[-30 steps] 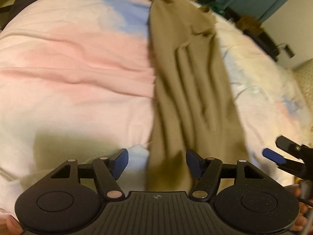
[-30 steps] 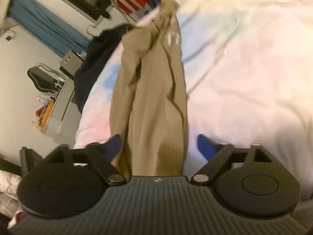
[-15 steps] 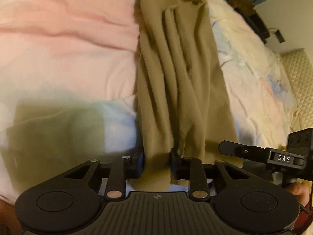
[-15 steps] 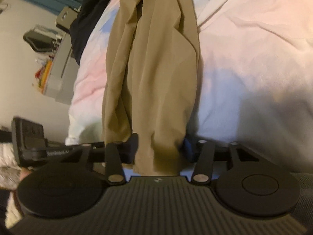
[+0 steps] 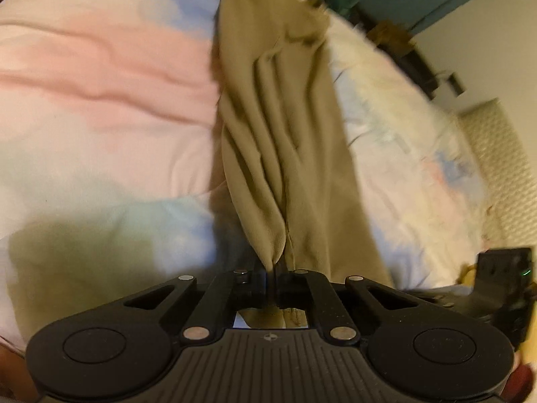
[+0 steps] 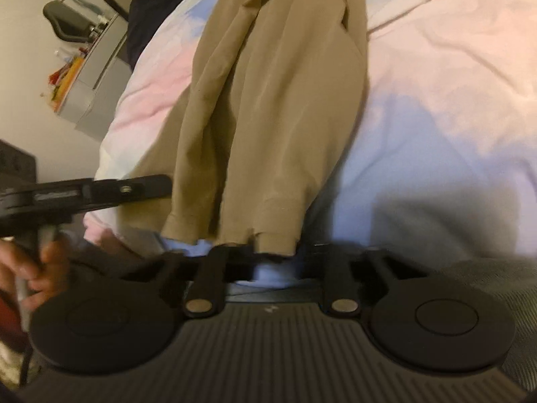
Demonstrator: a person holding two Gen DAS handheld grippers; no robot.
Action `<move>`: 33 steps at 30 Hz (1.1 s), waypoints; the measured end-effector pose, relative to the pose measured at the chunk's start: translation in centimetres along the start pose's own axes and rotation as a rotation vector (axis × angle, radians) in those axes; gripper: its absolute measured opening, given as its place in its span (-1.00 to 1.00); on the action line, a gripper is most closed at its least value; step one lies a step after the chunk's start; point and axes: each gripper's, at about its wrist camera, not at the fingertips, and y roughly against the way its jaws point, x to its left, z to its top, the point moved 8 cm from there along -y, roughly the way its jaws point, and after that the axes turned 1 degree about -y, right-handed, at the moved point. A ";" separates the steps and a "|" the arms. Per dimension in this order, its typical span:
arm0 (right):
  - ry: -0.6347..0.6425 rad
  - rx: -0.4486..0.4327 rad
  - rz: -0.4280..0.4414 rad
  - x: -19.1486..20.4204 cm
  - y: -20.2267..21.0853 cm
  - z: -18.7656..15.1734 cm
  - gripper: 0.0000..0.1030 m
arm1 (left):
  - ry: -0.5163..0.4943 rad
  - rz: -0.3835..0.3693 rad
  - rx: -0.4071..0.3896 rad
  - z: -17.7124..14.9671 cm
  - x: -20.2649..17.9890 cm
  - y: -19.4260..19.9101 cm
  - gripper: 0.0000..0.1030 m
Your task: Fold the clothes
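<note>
Jaws of the left gripper (image 5: pixel 272 277) pinch the creased tan garment (image 5: pixel 285 127); right jaws stand apart.

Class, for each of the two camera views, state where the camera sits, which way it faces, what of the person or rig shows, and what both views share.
Left wrist: sits on the left claw, looking along its fingers over the khaki trousers on the pastel bedspread; jaws pinch the hem.
Right wrist: sits on the right claw, facing along the trousers' other hem; the person's hand shows at left.
Shared: trousers, bedspread.
</note>
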 end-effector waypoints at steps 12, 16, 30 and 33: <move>-0.010 -0.359 0.055 2.2 10.0 2.2 -0.80 | 0.081 -0.180 -0.211 2.3 -3.2 7.2 -0.92; 0.060 -0.442 0.047 4.9 13.4 2.3 -0.81 | 0.057 -0.206 -0.260 2.6 -5.4 10.1 -0.93; 0.153 -0.455 0.067 5.1 17.1 -3.3 -0.82 | 0.068 -0.257 -0.252 -6.2 -5.5 14.9 -0.94; 0.150 -0.455 0.074 5.0 17.2 -3.4 -0.82 | 0.067 -0.248 -0.260 -6.4 -6.0 15.0 -0.94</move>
